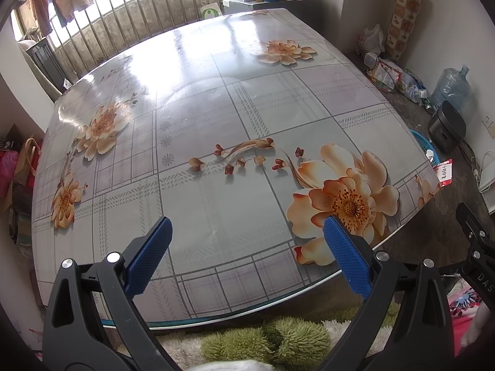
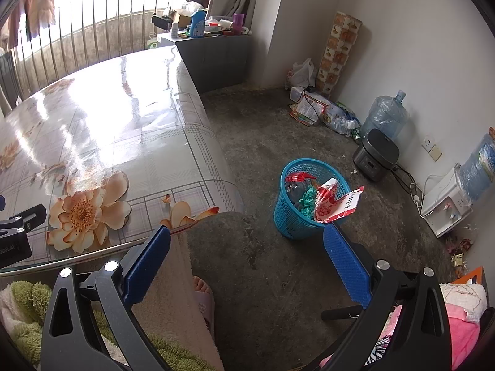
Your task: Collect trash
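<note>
Jaws apart on both — left gripper hangs over the near edge of the tabletop, right gripper points past the tabletop's right edge at the floor, neither holding anything. Tabletop shows no loose trash. Trash sits in the blue basket on the floor, right of the tabletop; a red-and-white wrapper hangs over its near rim, half out. Looks near done. Risk: that wrapper could slip out onto the floor if the basket gets bumped — the right gripper is close by. More litter lies far right by the wall, easy to miss.
</note>
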